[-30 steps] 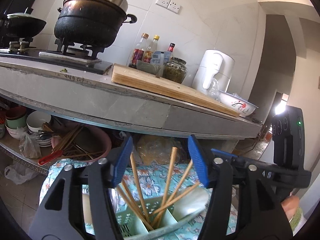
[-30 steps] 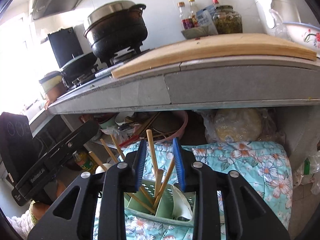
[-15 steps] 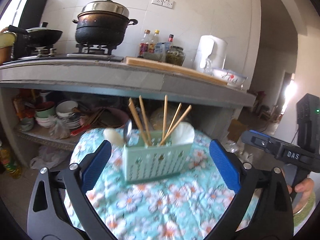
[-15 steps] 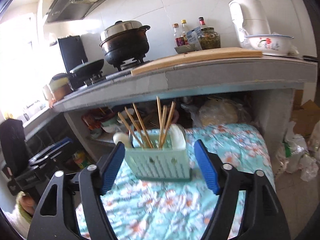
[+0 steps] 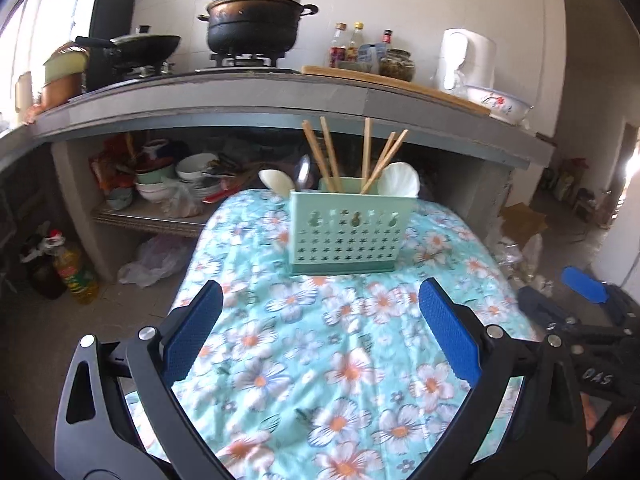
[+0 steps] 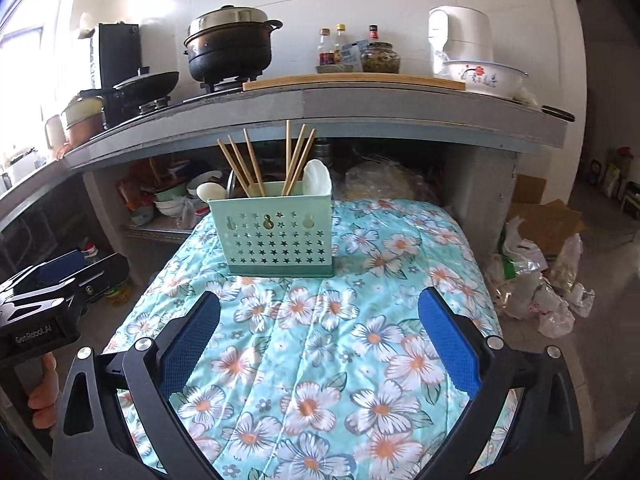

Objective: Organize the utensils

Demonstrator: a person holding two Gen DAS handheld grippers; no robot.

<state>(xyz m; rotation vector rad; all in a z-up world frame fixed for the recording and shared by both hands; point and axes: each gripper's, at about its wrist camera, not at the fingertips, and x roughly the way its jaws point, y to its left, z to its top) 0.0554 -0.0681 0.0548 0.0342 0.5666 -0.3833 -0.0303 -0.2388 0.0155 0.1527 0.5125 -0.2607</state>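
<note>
A mint-green perforated utensil holder [image 5: 350,232] stands upright at the far end of a table with a floral cloth [image 5: 320,360]; it also shows in the right wrist view [image 6: 276,232]. Several wooden chopsticks [image 5: 332,156], white spoons [image 5: 398,178] and a metal spoon [image 5: 304,174] stand in it. My left gripper [image 5: 322,336] is open and empty, well back from the holder. My right gripper [image 6: 318,340] is open and empty too, also well back. The right gripper shows at the right edge of the left wrist view [image 5: 584,288].
A grey counter [image 6: 360,100] overhangs behind the table, carrying a black pot [image 6: 230,48], wok, bottles, cutting board, white kettle [image 6: 460,36] and bowl. Dishes [image 5: 180,180] sit on the shelf below. Plastic bags [image 6: 536,280] lie on the floor at right, an oil bottle [image 5: 74,272] at left.
Both grippers have pulled back from right above the holder to the near end of the table. Both jaws opened wide; the chopsticks between them stay in the holder.
</note>
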